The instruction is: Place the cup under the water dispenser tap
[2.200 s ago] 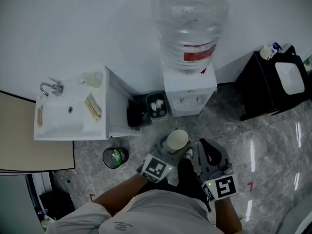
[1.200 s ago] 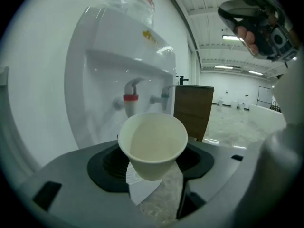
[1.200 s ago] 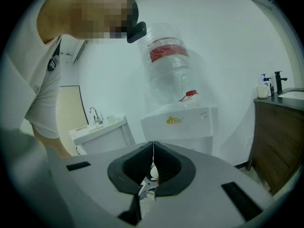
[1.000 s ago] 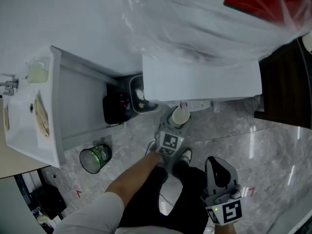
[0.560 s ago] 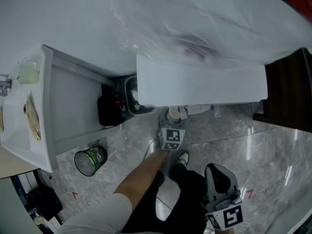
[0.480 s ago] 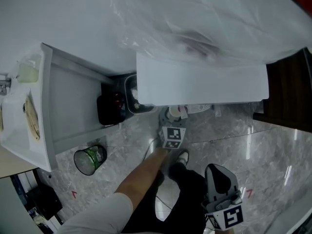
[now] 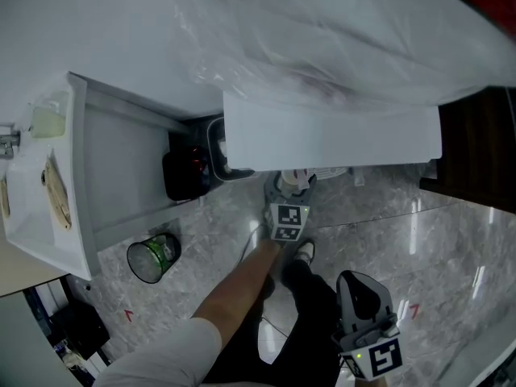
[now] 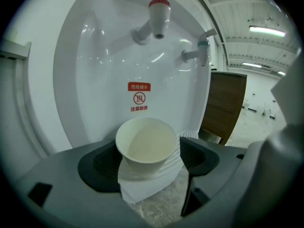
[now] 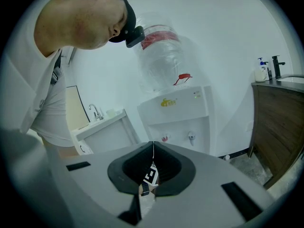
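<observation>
Red warning label on dispenser

White sink unit at left, small bin on marble floor, dark cabinet at right.

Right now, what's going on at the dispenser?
A person works a gripper in each hand. The paper cup stands on the drip tray below the red tap, between the jaws of the left gripper, which are opening and not pressing it. The right gripper hangs back, shut and empty.
</observation>
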A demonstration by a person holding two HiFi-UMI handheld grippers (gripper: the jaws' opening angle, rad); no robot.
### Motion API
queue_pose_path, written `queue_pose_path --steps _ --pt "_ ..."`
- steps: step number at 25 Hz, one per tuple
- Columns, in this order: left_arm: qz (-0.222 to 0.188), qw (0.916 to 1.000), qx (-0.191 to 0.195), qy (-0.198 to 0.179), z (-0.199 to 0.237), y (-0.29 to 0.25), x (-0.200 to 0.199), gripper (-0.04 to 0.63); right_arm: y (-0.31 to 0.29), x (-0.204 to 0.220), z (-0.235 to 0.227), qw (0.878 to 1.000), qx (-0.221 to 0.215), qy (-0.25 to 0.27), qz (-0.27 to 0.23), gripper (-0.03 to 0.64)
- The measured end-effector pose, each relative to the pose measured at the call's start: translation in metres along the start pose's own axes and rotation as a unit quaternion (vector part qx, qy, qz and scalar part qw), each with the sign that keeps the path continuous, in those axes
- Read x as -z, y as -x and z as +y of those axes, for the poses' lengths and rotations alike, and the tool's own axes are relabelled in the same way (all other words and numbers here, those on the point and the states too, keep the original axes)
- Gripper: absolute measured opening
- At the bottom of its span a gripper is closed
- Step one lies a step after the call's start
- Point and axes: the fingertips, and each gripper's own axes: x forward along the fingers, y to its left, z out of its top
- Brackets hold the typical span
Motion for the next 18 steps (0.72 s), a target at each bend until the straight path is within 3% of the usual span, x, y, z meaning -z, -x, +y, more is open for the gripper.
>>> queue_pose_path --steps 9,12,18 --pt "0.028 0.9994 0.002 0.018 0.006 0.080 -0.029 0.364 0.012 -0.035 0.032 1.000 -0.006 -0.007 0.006 0.017" --pt "0.024 0.9995 0.018 0.000 -0.001 0.116 -0.064 0.364 0.019 -0.055 0.048 1.000 -0.007 -0.007 0.001 0.017" --pt "0.007 0.9954 0.089 -0.033 -0.036 0.213 -0.163 0.361 0.043 -0.107 0.080 1.000 0.011 0.002 -0.006 0.017"
